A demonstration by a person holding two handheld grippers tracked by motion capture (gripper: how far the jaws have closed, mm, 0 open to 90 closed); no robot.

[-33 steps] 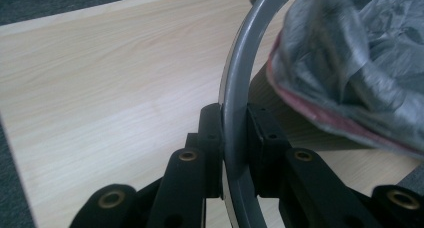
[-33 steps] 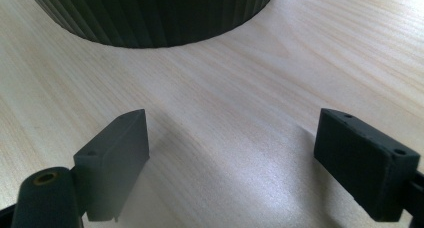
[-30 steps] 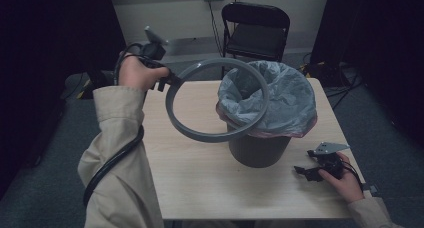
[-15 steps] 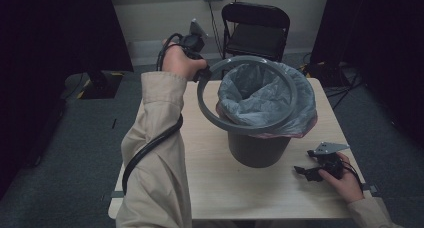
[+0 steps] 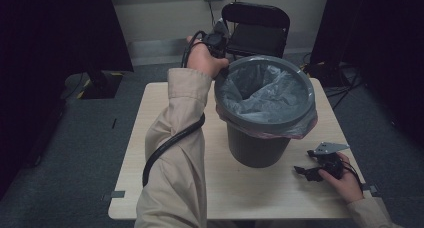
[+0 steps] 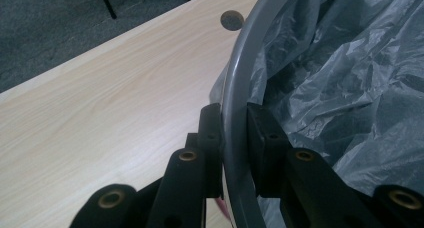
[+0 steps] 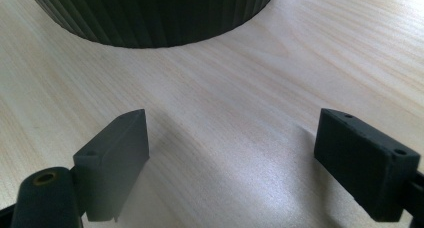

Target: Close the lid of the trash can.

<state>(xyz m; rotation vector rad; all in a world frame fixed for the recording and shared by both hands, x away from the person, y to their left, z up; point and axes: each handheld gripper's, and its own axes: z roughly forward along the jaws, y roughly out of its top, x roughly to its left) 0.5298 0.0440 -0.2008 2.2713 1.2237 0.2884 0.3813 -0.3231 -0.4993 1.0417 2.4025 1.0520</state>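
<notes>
Lowered since a second ago, the grey ring (image 5: 264, 119) now sits on the rim of the bin (image 5: 257, 148), over the grey bag (image 5: 265, 90); the left hand-held gripper (image 6: 235, 138) is clamped on the ring's far-left edge, one jaw outside, one inside; the right hand-held gripper (image 7: 232, 163) rests wide open and empty on the worktop (image 5: 165, 138), near the bin's base.
</notes>
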